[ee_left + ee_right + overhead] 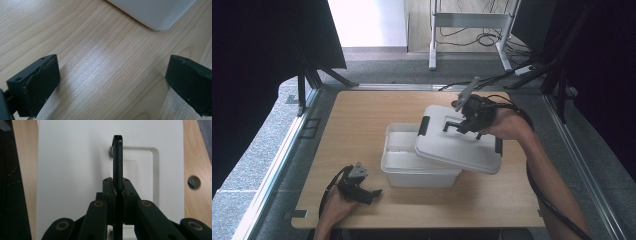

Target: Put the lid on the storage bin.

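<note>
Clamping the thin black handle [117,162] between its two jaws, the right gripper [460,126] holds the white lid [459,142] by that raised handle, which stands on edge in the right gripper view and rises from a shallow square recess in the lid's top. In the high view the lid hangs tilted above the right half of the white box [412,160], clear of its rim, with black clips at its two short ends. The box sits open near the middle of the wooden table [357,125], a little toward the near edge. Near the table's near left corner the left gripper [371,194] rests low over the wood with its jaws spread wide and nothing between them; a rounded corner of the box lies just ahead of it.
</note>
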